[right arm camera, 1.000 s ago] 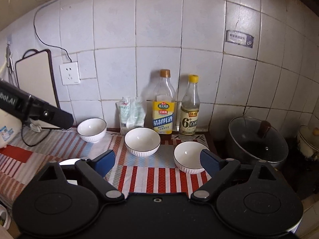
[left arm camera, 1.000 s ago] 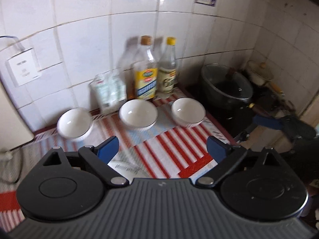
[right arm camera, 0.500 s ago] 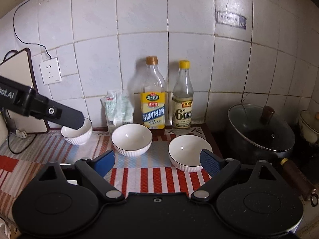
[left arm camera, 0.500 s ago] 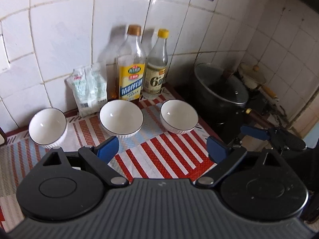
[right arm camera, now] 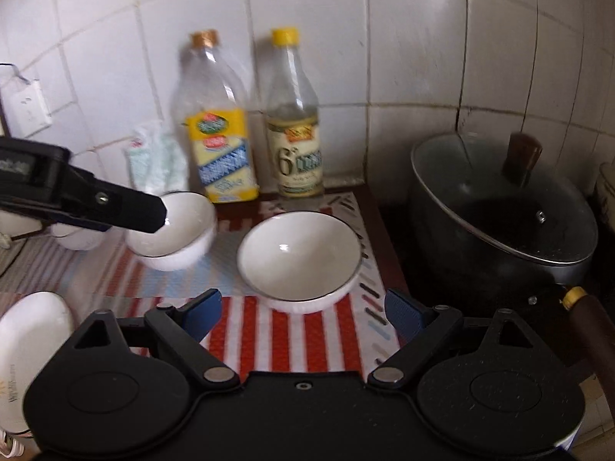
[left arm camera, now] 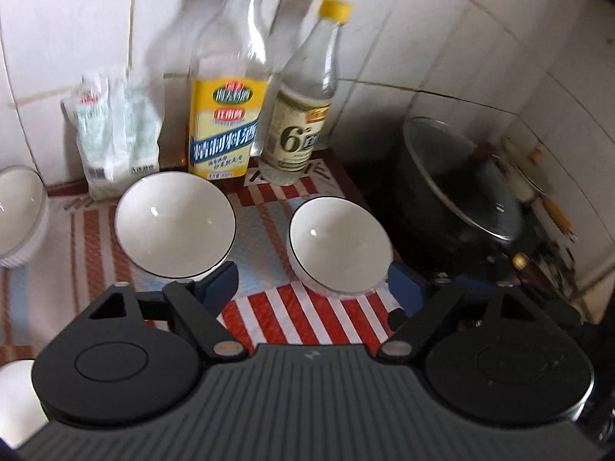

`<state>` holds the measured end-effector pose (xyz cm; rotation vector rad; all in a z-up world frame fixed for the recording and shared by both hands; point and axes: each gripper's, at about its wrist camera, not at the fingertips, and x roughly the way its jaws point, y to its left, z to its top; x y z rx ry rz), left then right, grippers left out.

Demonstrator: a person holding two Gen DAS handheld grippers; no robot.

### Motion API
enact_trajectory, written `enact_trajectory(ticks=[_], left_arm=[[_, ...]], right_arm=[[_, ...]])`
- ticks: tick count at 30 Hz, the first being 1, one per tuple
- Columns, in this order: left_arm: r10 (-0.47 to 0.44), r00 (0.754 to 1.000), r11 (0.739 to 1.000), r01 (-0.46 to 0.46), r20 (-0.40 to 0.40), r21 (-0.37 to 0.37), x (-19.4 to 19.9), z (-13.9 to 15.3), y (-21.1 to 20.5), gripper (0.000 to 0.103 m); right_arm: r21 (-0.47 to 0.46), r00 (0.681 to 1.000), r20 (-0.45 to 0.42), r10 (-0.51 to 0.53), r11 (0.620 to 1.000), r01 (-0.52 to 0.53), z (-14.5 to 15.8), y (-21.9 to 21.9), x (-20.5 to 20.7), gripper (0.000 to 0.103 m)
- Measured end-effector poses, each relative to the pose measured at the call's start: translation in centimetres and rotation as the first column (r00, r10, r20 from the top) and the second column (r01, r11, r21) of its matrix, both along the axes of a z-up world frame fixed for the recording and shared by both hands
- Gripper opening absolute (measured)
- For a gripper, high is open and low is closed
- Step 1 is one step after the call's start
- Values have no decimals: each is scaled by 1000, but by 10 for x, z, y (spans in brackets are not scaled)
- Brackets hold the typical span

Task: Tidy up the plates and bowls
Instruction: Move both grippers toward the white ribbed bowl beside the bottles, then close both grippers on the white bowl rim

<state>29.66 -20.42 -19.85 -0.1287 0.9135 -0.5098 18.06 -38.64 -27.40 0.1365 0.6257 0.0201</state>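
Note:
Three white bowls stand in a row on a striped mat. In the left wrist view the right bowl sits just beyond my open left gripper, the middle bowl is at its left finger, and the left bowl is cut off at the edge. In the right wrist view my open, empty right gripper is close in front of the right bowl. The left gripper's arm reaches in over the middle bowl. A white plate lies at the lower left.
Two bottles, one with a yellow label and one with a pale label, and a small bag stand against the tiled wall. A dark lidded pot sits right of the mat, its handle pointing toward me. A wall socket is at the left.
Both grippers have moved forward and down toward the bowls, which now look larger. The left gripper has swung right, now facing the right bowl. Both stay open.

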Motion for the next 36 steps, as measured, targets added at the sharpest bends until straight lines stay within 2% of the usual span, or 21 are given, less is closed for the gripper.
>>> enact_trajectory(ticks=[4, 5, 9, 12, 14, 19, 20, 21, 22, 23, 24, 26, 28, 31, 36], left_arm=[[62, 998, 998, -62, -30, 24, 20, -29, -16, 74], [71, 997, 997, -70, -32, 28, 24, -34, -19, 68], [100, 993, 995, -98, -58, 37, 37, -53, -29, 58], [121, 989, 991, -115, -82, 70, 45, -66, -35, 47], [138, 985, 986, -127, -102, 106, 49, -75, -38, 42], [168, 973, 985, -158, -158, 71, 59, -91, -37, 42], [170, 972, 985, -162, -164, 61, 58, -91, -36, 36], [161, 972, 987, -156, -168, 46, 57, -92, -37, 31], [140, 974, 990, -139, -175, 23, 56, -91, -37, 18], [122, 975, 992, -123, -188, 9, 56, -91, -39, 13], [123, 973, 992, -120, -194, 27, 54, -88, -41, 12], [130, 974, 991, -121, -186, 56, 50, -83, -46, 12], [148, 973, 988, -138, -176, 67, 47, -83, -46, 12], [161, 966, 986, -150, -203, 68, 40, -82, -42, 12], [169, 966, 985, -156, -196, 79, 21, -67, -29, 12]], right_arm=[[51, 1000, -17, 3, 999, -2, -14, -16, 28, 90], [67, 1000, -22, 4, 998, -3, -18, -19, 35, 88], [97, 998, -67, 15, 995, -8, -34, -25, 59, 66], [88, 994, -109, 17, 996, -7, -43, -24, 72, 56], [102, 992, -128, 22, 995, -9, -47, -24, 79, 56], [128, 982, -184, 30, 992, -6, -52, -28, 92, 54], [130, 980, -196, 26, 992, -1, -54, -29, 94, 52], [123, 979, -204, 19, 992, 7, -55, -28, 97, 44], [119, 977, -213, 14, 993, 11, -57, -28, 99, 41], [114, 975, -222, 4, 993, 22, -58, -28, 101, 35], [109, 972, -236, -7, 994, 33, -58, -28, 103, 28], [74, 956, -294, -12, 997, 35, -58, -25, 107, 24], [95, 950, -311, -3, 995, 34, -56, -26, 105, 22], [117, 950, -313, -2, 992, 41, -54, -27, 99, 20], [147, 944, -329, 9, 988, 42, -43, -22, 87, 20]])
